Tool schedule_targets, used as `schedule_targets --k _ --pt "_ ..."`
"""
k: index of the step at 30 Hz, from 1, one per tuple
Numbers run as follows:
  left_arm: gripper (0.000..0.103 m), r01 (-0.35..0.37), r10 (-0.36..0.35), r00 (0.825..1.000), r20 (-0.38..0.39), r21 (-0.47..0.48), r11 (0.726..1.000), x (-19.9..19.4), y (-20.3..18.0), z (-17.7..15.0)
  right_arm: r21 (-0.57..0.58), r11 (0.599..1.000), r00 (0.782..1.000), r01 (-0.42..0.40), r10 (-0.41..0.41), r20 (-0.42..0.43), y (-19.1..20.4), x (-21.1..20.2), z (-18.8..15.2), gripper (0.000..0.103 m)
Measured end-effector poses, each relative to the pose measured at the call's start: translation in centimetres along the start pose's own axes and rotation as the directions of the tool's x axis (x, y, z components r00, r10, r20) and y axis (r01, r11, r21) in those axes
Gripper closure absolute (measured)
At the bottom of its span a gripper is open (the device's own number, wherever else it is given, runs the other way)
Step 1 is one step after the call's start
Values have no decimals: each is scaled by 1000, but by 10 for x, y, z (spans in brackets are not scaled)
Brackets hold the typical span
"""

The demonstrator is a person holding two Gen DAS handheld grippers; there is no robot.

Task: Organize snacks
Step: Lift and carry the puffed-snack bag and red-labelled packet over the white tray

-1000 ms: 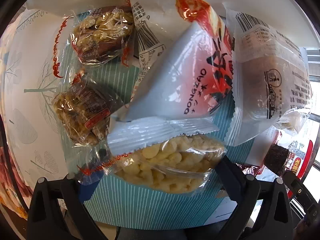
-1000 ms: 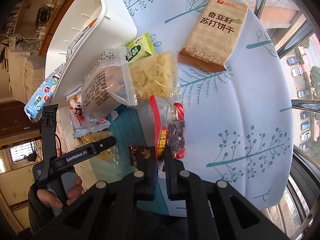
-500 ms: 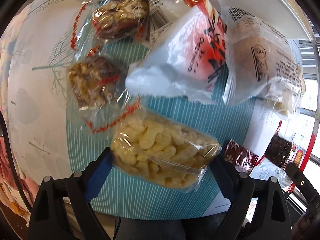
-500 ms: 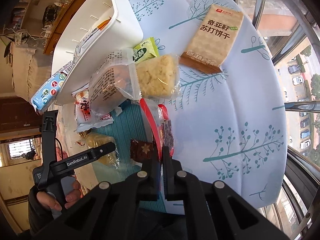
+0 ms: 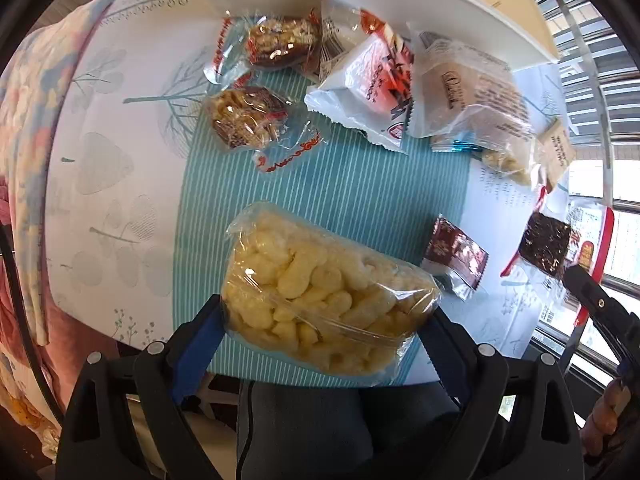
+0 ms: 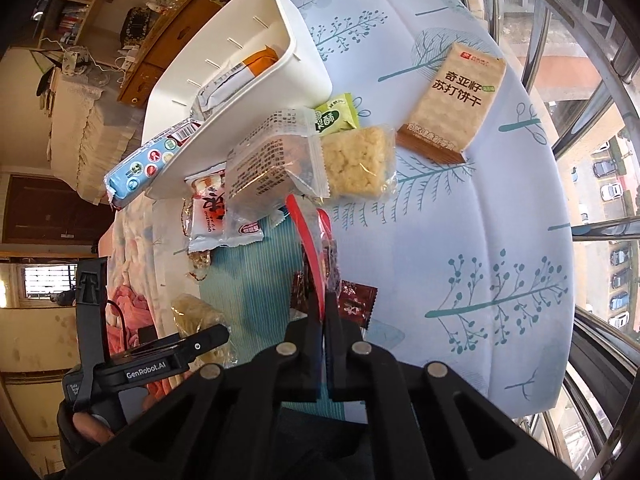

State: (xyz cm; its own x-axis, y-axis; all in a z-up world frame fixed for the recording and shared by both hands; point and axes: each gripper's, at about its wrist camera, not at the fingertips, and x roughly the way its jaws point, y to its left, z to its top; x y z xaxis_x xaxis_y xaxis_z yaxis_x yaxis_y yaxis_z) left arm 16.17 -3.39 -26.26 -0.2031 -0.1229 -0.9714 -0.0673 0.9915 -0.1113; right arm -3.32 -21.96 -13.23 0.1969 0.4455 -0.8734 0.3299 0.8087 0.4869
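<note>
Snacks first, from your left tool's view: the clear bag of yellow puffs (image 5: 320, 300) sits squeezed between the wide-set fingers of your left tool (image 5: 324, 320), lifted above the striped mat (image 5: 360, 184).

From your right tool's view, your right tool (image 6: 324, 300) pinches tight on the red-edged clear packet (image 6: 316, 240). It hangs over the table (image 6: 500, 220), near the white bin (image 6: 248, 64).

Both grippers are black plastic frames with triangular cut-outs and round silver screw heads along the arms. The left gripper (image 5: 326, 316) has blue pads on the inner faces of its fingers (image 5: 198, 344), and its handle carries white "GenRobot.AI" lettering. A thin black cable (image 5: 20, 312) loops beside it. The right gripper (image 6: 323, 312) has black fingers. The person wears dark grey trousers (image 5: 320, 424).
</note>
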Motion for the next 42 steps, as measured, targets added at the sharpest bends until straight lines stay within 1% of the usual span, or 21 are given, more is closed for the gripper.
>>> schedule_targets --k 4,5,8,11,12,17,18,20,22,25,30,33,35,42 --pt "11 23 -24 999 37 16 1000 -26 6 -8 -27 999 999 -21 22 28 10 -11 0 102" --pt "11 27 -28 998 47 21 999 -32 3 -21 -34 999 999 -26 27 35 13 -13 0 102" --pt "11 37 -40 995 88 39 999 -59 -2 -31 -57 997 997 -42 45 55 22 -21 1 102" --pt "11 43 -51 989 136 59 997 -88 -1 -40 -82 995 995 -54 60 75 31 -28 5 102" --pt "11 44 -53 987 151 64 997 -95 0 -50 -92 994 994 -59 67 83 35 -31 7 102" --pt "11 46 -67 971 230 93 995 -142 -8 -51 -132 988 989 -75 91 119 53 -43 19 102" --pt "11 45 -69 965 252 102 994 -151 -10 -49 -139 987 987 -78 96 125 56 -45 21 102" --pt "11 40 -73 955 288 120 992 -183 -7 -54 -152 985 984 -85 106 140 62 -49 26 102" --pt "11 33 -76 942 328 135 990 -203 -11 -51 -163 982 981 -92 118 154 68 -53 33 102" --pt "11 27 -83 923 375 152 988 -226 -16 -43 -177 979 976 -100 131 175 77 -58 43 102" --pt "11 25 -101 891 443 174 984 -252 -23 -25 -198 975 966 -99 142 216 91 -65 58 102" --pt "11 44 -132 868 479 191 981 -261 -25 -15 -209 974 961 -92 142 238 98 -66 67 102" --pt "11 50 -151 849 507 206 977 -265 -26 -7 -218 972 957 -87 142 251 101 -65 73 102" --pt "11 94 -225 786 576 248 964 -264 -25 20 -271 961 950 -50 129 284 114 -57 92 102"
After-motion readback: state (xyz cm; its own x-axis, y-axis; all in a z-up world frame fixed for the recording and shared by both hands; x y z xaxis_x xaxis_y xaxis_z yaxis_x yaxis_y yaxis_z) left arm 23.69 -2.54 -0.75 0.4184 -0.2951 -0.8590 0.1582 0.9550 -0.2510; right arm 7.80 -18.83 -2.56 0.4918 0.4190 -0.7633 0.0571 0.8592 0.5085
